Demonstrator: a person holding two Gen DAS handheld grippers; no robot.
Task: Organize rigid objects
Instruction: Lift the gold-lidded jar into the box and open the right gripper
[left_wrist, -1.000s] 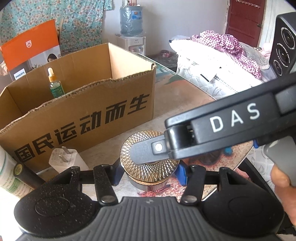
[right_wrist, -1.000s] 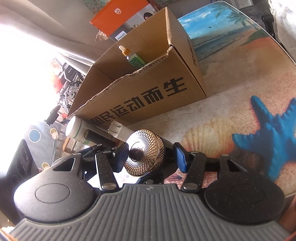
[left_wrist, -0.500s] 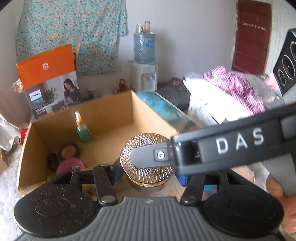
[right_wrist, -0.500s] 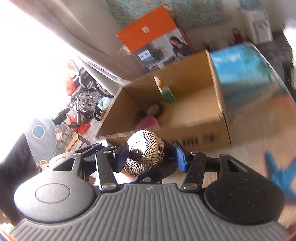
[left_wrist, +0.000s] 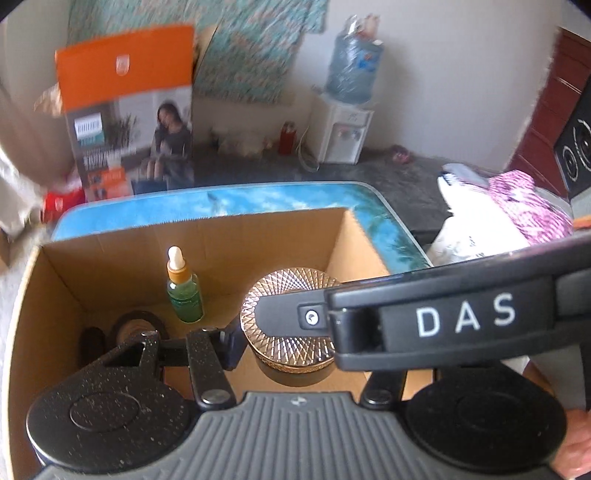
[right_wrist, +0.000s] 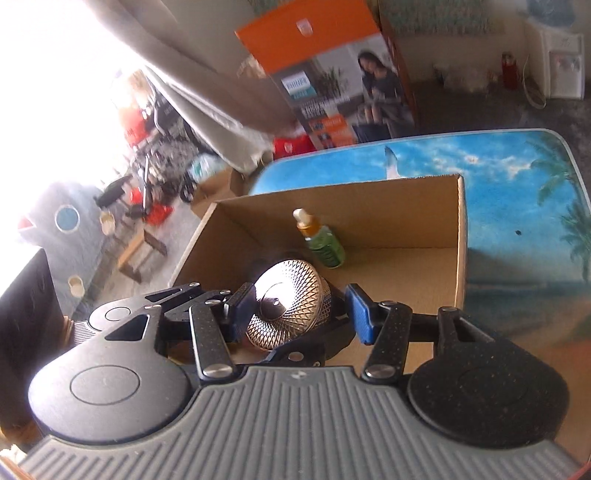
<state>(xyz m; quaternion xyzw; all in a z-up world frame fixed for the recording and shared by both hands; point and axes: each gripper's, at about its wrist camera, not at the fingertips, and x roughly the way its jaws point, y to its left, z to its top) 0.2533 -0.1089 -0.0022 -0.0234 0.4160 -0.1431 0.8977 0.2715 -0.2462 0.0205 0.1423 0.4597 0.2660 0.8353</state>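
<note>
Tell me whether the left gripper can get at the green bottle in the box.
Probably not yet: the left gripper is shut on the jar, so its fingers are full. The bottle itself stands unobstructed in the open box.

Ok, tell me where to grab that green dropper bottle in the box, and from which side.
Grip the green dropper bottle by its round body, below the orange collar, coming straight down from above. It stands upright near the back wall of the cardboard box, so the walls would likely block a sideways approach. The dropper top looks too slim to hold firmly.
</note>
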